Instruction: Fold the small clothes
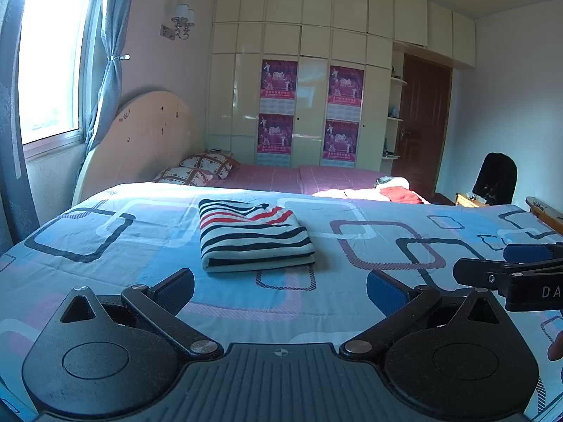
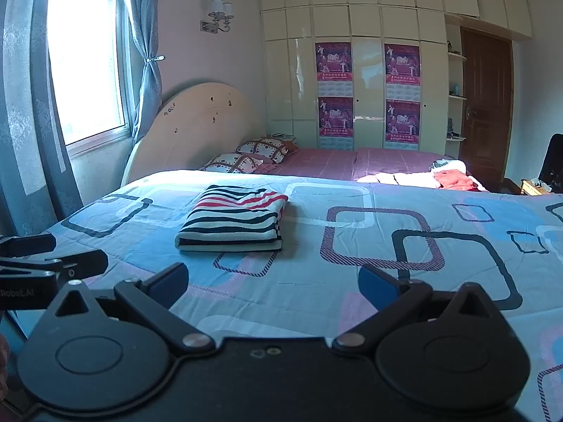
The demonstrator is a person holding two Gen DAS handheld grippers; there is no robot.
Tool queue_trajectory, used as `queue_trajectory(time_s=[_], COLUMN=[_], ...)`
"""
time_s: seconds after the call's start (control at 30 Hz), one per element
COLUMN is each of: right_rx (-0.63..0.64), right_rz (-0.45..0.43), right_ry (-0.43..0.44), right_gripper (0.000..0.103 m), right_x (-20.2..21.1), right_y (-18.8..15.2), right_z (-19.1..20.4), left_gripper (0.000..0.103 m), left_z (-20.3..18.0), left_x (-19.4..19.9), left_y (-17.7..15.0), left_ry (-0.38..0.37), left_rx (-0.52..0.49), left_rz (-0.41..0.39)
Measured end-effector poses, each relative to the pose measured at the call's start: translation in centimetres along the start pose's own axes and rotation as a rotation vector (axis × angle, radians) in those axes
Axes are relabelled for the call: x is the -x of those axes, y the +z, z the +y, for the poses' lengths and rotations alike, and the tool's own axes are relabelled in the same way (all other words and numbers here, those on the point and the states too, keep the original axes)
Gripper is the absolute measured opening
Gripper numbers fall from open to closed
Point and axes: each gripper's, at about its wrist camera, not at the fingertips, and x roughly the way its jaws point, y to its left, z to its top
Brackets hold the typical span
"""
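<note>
Since the black, white and red striped knit garment (image 1: pixel 255 234) already lies folded ahead of your left gripper (image 1: pixel 279 290), you hold those jaws apart and empty. From your right gripper (image 2: pixel 272 283), likewise spread and empty, it lies ahead, slightly left, on the blue patterned bedspread (image 2: pixel 352 281).

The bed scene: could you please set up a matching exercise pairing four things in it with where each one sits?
Things:
1. striped garment
2. pillows
3. red cloth
4. posters

Places:
A. by the headboard
B. on the wardrobe doors
C. folded, on the blue quilt ahead of both grippers
D. in the sunlit pile at the far right of the bed

Pairs: 1-C, 2-A, 3-D, 4-B
</note>
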Motion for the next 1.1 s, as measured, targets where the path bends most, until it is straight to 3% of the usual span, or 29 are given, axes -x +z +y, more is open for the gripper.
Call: queue_trajectory(time_s=[1.1], right_rx=[0.005], right_rz=[-0.009], right_ry=[-0.01], right_gripper=[0.103], right_x=[0.1], right_y=[-0.01], right_z=[0.25], left_gripper=[0.103], left_z=[-0.38], left_x=[-0.11], left_y=[0.26], left_ry=[0.01], left_rx=[-0.028], left_rz=[-0.014])
